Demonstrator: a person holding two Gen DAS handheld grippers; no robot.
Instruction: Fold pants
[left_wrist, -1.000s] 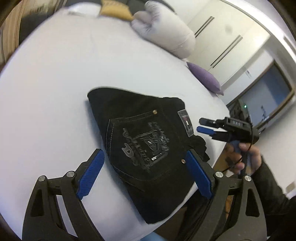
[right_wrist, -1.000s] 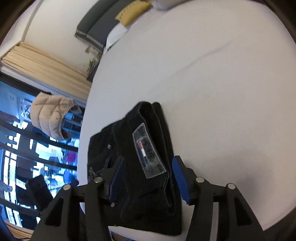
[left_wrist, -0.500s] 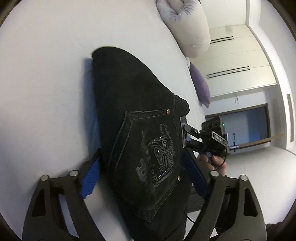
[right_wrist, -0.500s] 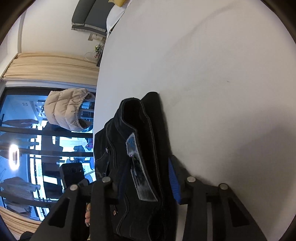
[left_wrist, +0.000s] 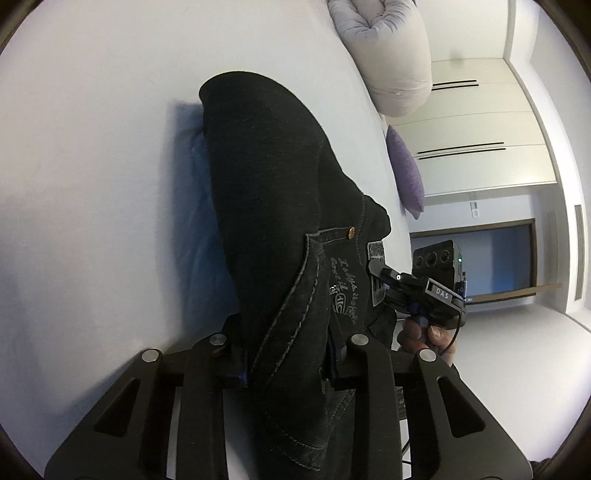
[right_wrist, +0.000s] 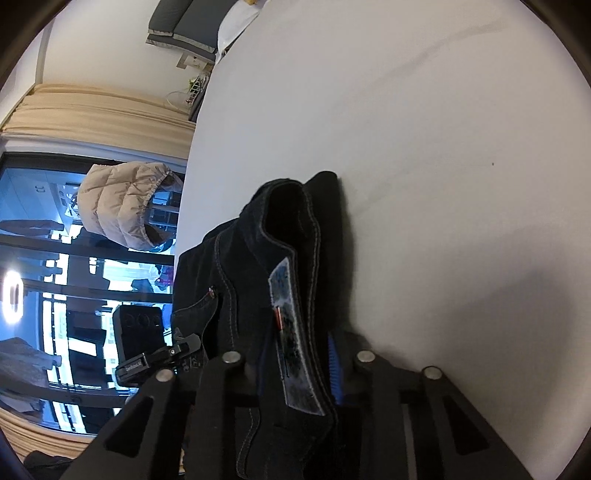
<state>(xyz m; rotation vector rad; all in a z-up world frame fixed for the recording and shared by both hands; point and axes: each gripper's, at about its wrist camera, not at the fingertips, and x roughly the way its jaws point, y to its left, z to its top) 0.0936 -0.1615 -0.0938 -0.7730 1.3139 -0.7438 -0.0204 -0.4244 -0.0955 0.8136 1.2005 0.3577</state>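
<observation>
Black folded pants (left_wrist: 266, 166) lie on a white bed (left_wrist: 92, 184), their back pocket with pale stitching nearest me. My left gripper (left_wrist: 286, 358) has the near edge of the pants bunched between its jaws, which are closing, pads pressed into the cloth. My right gripper (left_wrist: 376, 273), held by a hand, bites the waistband at the right. In the right wrist view the pants (right_wrist: 295, 221) stand up as a fold, and the right gripper (right_wrist: 295, 369) is closing on the waistband by its grey patch (right_wrist: 295, 332). The left gripper (right_wrist: 188, 343) shows at the left.
A rolled grey pillow (left_wrist: 391, 55) and a purple cushion (left_wrist: 408, 173) lie at the bed's far edge, before white wardrobe doors. A beige puffy jacket (right_wrist: 122, 206) hangs by a dark window with curtains (right_wrist: 92, 110). White sheet (right_wrist: 424, 147) spreads beyond the pants.
Both grippers came down onto the pants and their jaws narrowed from wide apart to gripping the cloth. The left one rolled as it dropped; the gripped edges now bunch up.
</observation>
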